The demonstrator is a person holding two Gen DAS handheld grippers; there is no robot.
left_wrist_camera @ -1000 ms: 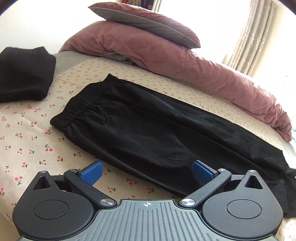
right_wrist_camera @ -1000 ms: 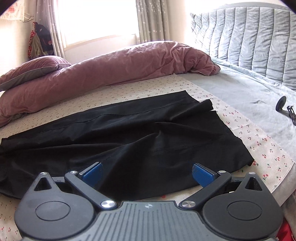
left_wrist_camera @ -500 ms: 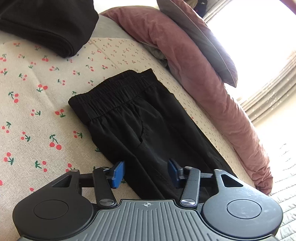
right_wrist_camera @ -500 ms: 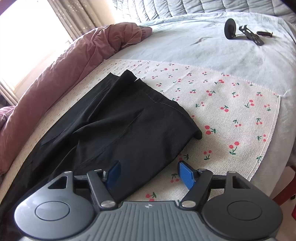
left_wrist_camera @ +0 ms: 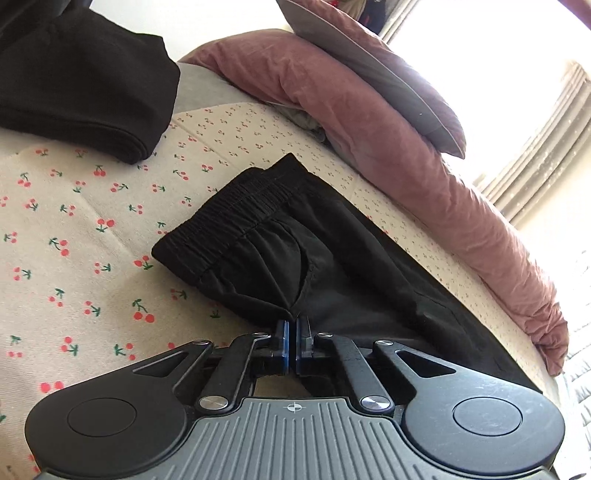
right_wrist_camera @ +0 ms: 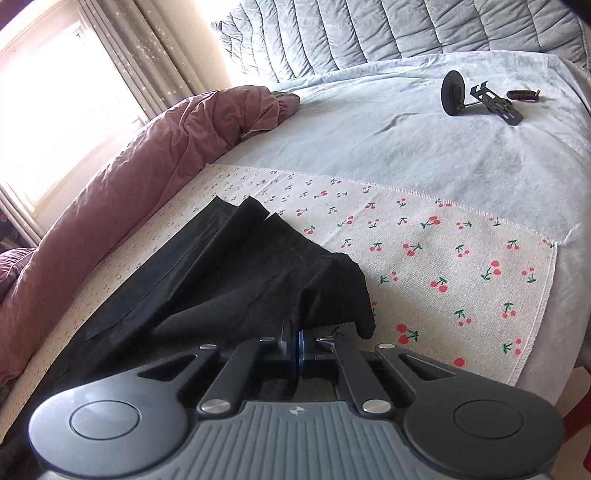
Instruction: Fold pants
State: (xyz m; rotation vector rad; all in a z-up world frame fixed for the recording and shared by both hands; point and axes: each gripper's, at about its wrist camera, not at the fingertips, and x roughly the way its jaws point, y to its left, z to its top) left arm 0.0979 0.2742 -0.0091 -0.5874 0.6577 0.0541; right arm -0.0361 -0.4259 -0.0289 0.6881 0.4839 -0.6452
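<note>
Black pants (left_wrist_camera: 295,254) lie lengthwise on a cherry-print cloth (left_wrist_camera: 74,258) on the bed, folded in half along their length. The elastic waistband (left_wrist_camera: 229,218) shows in the left wrist view. My left gripper (left_wrist_camera: 294,326) is shut on the near edge of the pants just below the waistband, by the pocket. In the right wrist view the leg end of the pants (right_wrist_camera: 258,266) lies on the cloth (right_wrist_camera: 443,258). My right gripper (right_wrist_camera: 294,334) is shut on the near edge of the leg hems, which bunch up around it.
A folded black garment (left_wrist_camera: 81,85) lies at the far left. A long mauve duvet roll (left_wrist_camera: 406,158) and a pillow (left_wrist_camera: 369,70) run along the far side. A black stand with a disc (right_wrist_camera: 476,98) lies on the grey sheet at right. The quilted headboard (right_wrist_camera: 388,29) stands beyond.
Both grippers closed from half open onto the near edge of the pants, the left near the waistband, the right at the hems. The fabric has puckered at each grip.
</note>
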